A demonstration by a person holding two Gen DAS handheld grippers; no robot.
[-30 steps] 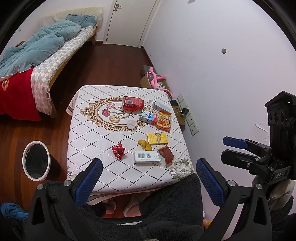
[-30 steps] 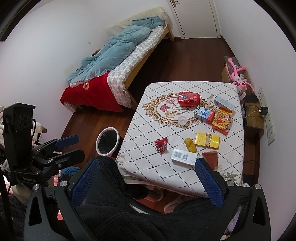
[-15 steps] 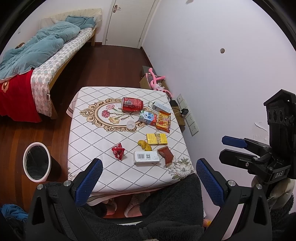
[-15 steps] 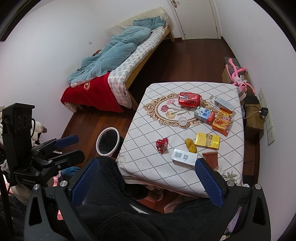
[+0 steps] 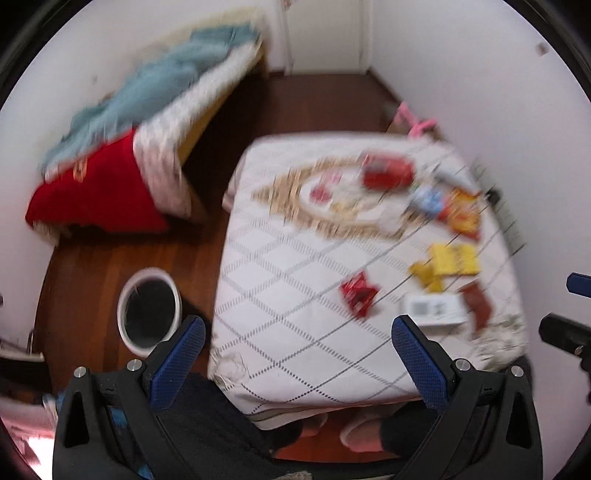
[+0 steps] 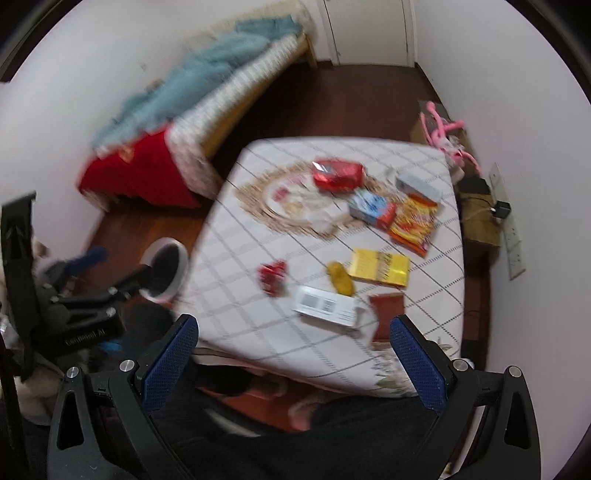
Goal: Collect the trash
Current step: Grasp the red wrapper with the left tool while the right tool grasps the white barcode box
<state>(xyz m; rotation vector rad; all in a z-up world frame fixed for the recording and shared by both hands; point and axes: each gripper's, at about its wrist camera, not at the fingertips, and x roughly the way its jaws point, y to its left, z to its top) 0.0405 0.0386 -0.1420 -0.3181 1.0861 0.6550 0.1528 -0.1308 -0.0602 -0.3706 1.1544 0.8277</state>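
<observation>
Several pieces of trash lie on the table's white diamond-pattern cloth (image 6: 258, 295): a small red wrapper (image 6: 272, 275), a white box (image 6: 325, 305), a yellow lump (image 6: 340, 277), a yellow packet (image 6: 380, 267), a brown wrapper (image 6: 386, 314), an orange snack bag (image 6: 413, 223), a blue carton (image 6: 371, 206) and a red bag (image 6: 338, 174). A white-rimmed bin (image 5: 149, 308) stands on the floor left of the table. My left gripper (image 5: 295, 363) is open and empty above the table's near edge. My right gripper (image 6: 293, 365) is open and empty above the near edge too. Both views are blurred.
A bed (image 6: 207, 107) with blue and red bedding stands at the back left. A pink toy (image 6: 448, 129) and a wall socket strip (image 6: 513, 236) are right of the table. A closed door (image 6: 369, 29) is at the back. The person's dark-clad lap (image 6: 295, 435) fills the foreground.
Both grippers have swung and moved closer to the table, so the trash looks larger. The left view has turned left, bringing the bin nearer its centre. Both stay open.
</observation>
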